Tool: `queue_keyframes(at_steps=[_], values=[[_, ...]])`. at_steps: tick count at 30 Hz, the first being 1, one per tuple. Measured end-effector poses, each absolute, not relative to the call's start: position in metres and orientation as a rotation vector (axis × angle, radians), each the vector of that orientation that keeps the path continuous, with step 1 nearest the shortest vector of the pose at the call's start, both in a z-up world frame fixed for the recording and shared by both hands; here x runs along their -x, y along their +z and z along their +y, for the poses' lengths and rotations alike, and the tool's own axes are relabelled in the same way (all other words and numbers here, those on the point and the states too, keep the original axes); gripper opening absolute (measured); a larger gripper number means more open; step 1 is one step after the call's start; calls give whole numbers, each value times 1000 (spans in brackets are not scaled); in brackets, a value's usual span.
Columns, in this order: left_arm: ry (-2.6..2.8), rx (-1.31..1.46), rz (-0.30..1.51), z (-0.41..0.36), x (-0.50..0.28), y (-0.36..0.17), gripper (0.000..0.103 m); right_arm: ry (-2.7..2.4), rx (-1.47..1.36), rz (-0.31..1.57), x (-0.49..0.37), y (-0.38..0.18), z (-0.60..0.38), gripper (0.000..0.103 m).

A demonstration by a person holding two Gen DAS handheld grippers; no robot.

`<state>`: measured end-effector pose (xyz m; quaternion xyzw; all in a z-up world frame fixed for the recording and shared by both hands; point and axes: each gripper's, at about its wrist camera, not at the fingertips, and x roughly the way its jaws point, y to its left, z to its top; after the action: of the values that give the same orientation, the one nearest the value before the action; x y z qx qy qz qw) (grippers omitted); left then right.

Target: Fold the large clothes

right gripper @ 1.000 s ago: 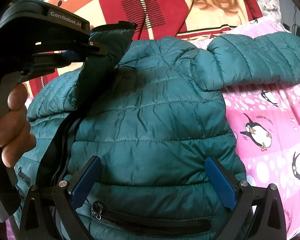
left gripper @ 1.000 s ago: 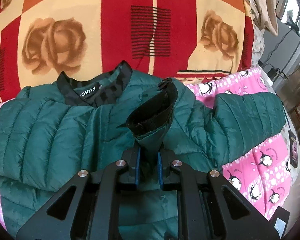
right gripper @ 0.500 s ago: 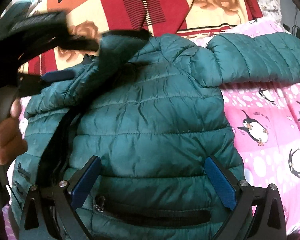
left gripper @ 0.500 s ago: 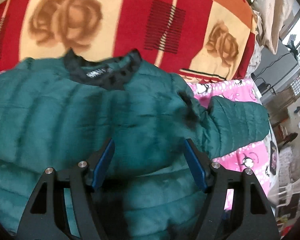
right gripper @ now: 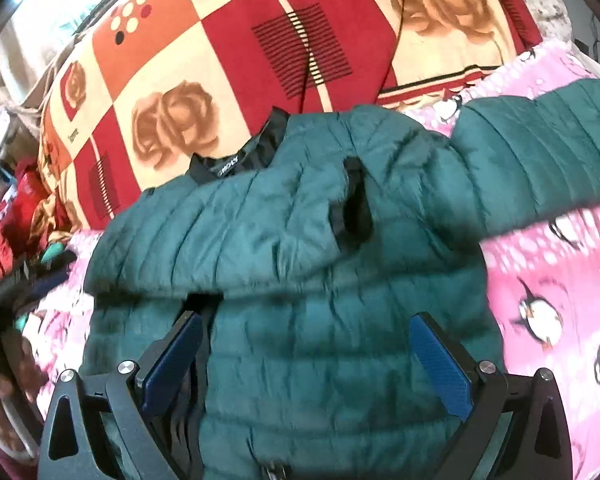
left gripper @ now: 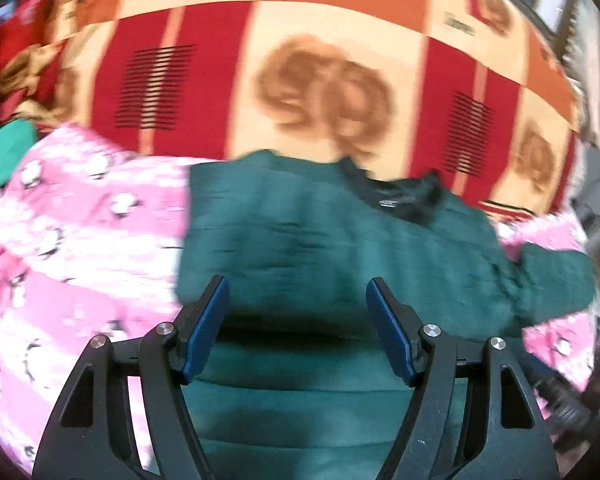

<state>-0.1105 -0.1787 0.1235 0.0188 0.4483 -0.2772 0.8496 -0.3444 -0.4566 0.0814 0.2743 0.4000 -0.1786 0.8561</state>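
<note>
While both sets of jaws stand spread with nothing between them, the left gripper and the right gripper hang above the lower body of the green jacket, their blue pads clear of the cloth; the left jaws have just been opening and are empty. That reads as a pause between folds: one sleeve is laid across the chest, so no grip is needed on it. The jacket lies front up on the bed, spread over the pink penguin sheet, which gives it a flat surface for folding. It is a quilted puffer, its slick shell stitched into soft horizontal ribs that puff and crease. The folded sleeve crosses the chest as a thick rounded roll, ending in a dark-lined cuff that gapes open. Farther right, the other sleeve stretches out over the sheet, not yet folded, and is likely the next part to bring in. At the top sits the black collar with a small label. Beyond it rises a plush blanket in red, orange and cream squares with brown roses.
</note>
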Motion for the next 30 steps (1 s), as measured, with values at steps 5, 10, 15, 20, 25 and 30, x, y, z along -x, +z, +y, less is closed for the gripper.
queue_keyframes(at_steps=[5, 10, 15, 20, 25, 30], values=[[-472, -19, 973, -144, 88, 100, 71, -393, -650, 875, 312, 66, -476, 96], [-418, 20, 1012, -131, 70, 77, 71, -396, -696, 883, 290, 48, -489, 83], [-411, 37, 1029, -134, 64, 67, 71, -405, -620, 888, 273, 42, -487, 46], [-423, 37, 1031, -141, 64, 68, 71, -415, -535, 867, 266, 49, -487, 22], [-436, 48, 1025, -144, 64, 74, 71, -453, -398, 820, 262, 74, -489, 18], [-445, 57, 1012, -142, 66, 81, 71, -527, -227, 804, 260, 93, -491, 16]])
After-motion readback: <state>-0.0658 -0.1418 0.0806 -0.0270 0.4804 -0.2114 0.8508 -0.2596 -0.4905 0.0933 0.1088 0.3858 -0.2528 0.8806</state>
